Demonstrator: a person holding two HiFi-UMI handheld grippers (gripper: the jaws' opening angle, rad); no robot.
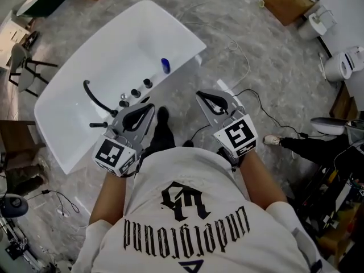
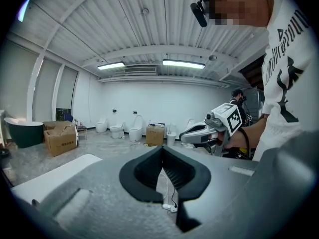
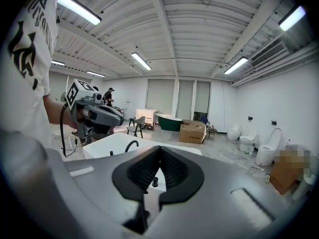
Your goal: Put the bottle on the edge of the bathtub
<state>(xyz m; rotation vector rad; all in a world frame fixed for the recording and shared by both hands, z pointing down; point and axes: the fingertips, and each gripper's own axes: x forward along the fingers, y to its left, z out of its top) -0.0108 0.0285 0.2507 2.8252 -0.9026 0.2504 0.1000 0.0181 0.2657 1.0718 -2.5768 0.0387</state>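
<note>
A small blue bottle (image 1: 165, 65) stands on the near rim of the white bathtub (image 1: 114, 44), close to its right end. Both grippers hover over the floor in front of the tub, apart from the bottle. My left gripper (image 1: 150, 107) is shut with nothing between its jaws; in its own view the tips (image 2: 162, 151) meet. My right gripper (image 1: 201, 95) is shut and empty too, its tips (image 3: 160, 151) touching. Each gripper shows in the other's view: the right gripper (image 2: 207, 131) and the left gripper (image 3: 97, 114).
A black faucet (image 1: 94, 98) and several knobs (image 1: 136, 91) sit on the tub's near rim. Cables (image 1: 250, 101) trail across the marble floor. Cardboard boxes (image 1: 287, 1) and toilets (image 1: 344, 64) stand at the right; a chair (image 1: 23, 67) stands at the left.
</note>
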